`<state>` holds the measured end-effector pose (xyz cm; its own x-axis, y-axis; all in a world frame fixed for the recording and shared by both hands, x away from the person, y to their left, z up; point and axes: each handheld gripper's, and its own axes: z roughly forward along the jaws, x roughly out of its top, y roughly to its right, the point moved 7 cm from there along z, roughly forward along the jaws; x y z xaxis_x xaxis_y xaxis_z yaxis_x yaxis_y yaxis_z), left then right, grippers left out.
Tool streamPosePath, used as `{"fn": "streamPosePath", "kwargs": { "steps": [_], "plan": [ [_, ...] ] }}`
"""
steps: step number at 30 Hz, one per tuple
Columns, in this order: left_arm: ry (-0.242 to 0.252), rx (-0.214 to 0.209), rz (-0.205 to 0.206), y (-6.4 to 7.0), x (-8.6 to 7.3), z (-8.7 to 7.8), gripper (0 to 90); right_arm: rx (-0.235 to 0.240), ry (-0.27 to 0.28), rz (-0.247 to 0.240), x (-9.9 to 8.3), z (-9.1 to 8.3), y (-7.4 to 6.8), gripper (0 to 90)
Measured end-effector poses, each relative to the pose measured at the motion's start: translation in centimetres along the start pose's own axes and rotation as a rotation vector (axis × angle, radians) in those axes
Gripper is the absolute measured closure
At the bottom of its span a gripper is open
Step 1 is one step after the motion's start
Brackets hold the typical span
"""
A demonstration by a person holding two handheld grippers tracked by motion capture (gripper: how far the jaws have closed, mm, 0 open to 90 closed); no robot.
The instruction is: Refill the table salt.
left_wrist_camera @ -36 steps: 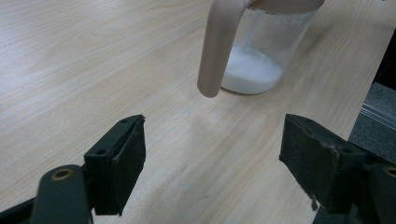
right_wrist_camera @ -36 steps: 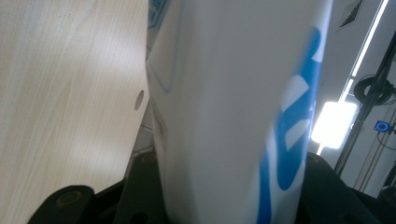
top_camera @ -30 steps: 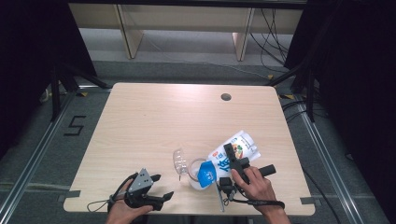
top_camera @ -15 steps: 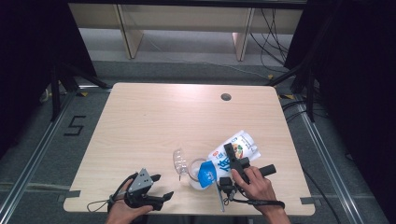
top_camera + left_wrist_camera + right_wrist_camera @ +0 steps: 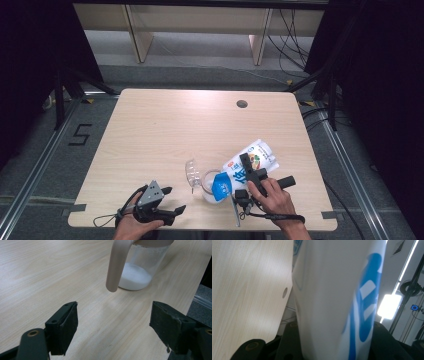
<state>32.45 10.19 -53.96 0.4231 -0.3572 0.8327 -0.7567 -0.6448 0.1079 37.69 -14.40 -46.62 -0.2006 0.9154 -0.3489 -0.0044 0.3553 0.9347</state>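
The right gripper (image 5: 250,172) has its jaws closed tight on the white-and-blue pouch (image 5: 247,162), while the left gripper (image 5: 167,200) stands wide open with nothing between its pads (image 5: 66,326).

The pouch is tipped over at about five o'clock on the table (image 5: 165,125), its blue mouth end pointing toward eight o'clock and hanging over the rim of the glass jar (image 5: 210,186); its printed base points to two o'clock. In the right gripper view the pouch (image 5: 337,297) bulges between the jaws, so the film looks soft and pliable. I judge it light and yielding: squeeze too hard and the contents may surge out, too lightly and the slick film could slide. A hold across the middle of the body, as now, seems the safest spot, leaving the mouth free to pour.

The jar, just at nine o'clock of the pouch mouth, holds a shallow layer of white powder (image 5: 135,277); glass is rigid but breakable and easily nudged. A beige handle (image 5: 116,265) curves down its side in the left gripper view, offering a stiff place to steady it. A clear lid (image 5: 192,172) lies beside the jar at about ten o'clock of it. The left gripper rests at seven o'clock on the table, apart from the jar.
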Motion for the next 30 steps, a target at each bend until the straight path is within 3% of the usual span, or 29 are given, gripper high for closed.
{"fn": "streamPosePath", "kwargs": {
  "steps": [2,3,14,16,21,30],
  "plan": [
    [0.002,0.001,-0.012,0.06,-0.01,0.03,21.9,0.001,0.000,0.000,0.00,0.00,-0.01,66.1],
    [0.000,0.001,-0.007,0.03,-0.02,0.02,21.9,0.004,-0.006,0.024,-0.07,-0.01,-0.25,66.1],
    [-0.001,0.000,0.001,-0.01,-0.01,-0.01,21.9,-0.001,-0.007,0.004,-0.07,-0.02,-0.11,66.5],
    [0.000,0.002,-0.002,0.00,-0.01,0.01,21.9,-0.010,0.004,-0.040,0.06,0.03,0.31,66.5],
    [0.000,0.001,-0.003,0.02,-0.02,0.00,21.9,-0.013,0.012,-0.056,0.13,0.09,0.38,66.7],
    [0.005,-0.001,-0.004,0.04,0.03,0.03,21.9,-0.012,0.001,-0.039,-0.01,0.00,0.27,67.0]
  ]
}}
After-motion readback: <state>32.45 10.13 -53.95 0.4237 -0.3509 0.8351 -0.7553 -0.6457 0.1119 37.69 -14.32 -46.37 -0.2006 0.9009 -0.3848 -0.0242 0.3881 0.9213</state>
